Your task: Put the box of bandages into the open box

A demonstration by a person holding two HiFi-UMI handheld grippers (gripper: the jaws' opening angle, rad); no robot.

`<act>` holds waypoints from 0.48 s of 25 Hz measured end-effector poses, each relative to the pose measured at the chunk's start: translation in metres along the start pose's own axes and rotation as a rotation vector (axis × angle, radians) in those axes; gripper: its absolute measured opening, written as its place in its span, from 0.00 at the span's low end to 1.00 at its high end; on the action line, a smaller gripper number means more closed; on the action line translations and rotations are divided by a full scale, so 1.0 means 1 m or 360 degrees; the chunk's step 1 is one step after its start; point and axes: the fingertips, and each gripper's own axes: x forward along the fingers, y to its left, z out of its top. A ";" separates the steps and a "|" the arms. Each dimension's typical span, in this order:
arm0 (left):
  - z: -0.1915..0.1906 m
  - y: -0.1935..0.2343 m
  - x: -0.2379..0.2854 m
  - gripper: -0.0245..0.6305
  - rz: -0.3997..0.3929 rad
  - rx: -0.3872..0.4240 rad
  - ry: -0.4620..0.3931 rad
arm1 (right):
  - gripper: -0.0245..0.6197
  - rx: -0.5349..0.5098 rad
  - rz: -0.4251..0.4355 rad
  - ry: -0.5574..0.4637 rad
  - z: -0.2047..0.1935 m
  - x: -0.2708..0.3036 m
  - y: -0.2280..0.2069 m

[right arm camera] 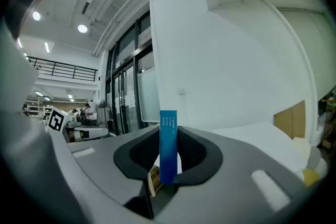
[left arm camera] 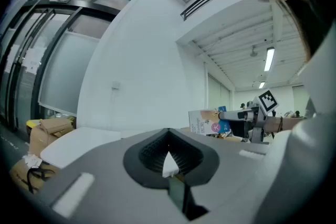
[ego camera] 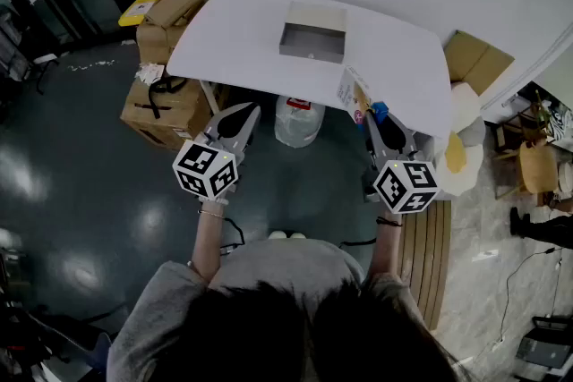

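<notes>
Cardboard-light, probably crushable box of bandages [right arm camera: 168, 152] nipped across its flat faces in right gripper [right arm camera: 169, 134]; left gripper [left arm camera: 168, 136] closed, empty.

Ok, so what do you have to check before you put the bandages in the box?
1. Box of bandages clamped in right gripper: ok.
2. Open box faces up on the table: ok.
3. Room inside the open box: ok, looks bare.
4. Tabletop between bandages and open box free: ok.
5. Left gripper empty and off to the side: ok.
6. Bandages above the open box: not ok, they are at the table's near edge.
</notes>
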 end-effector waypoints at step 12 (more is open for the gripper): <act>-0.002 -0.004 0.007 0.03 0.0006 -0.0012 0.0005 | 0.19 -0.0010 -0.0005 0.0013 -0.002 -0.002 -0.011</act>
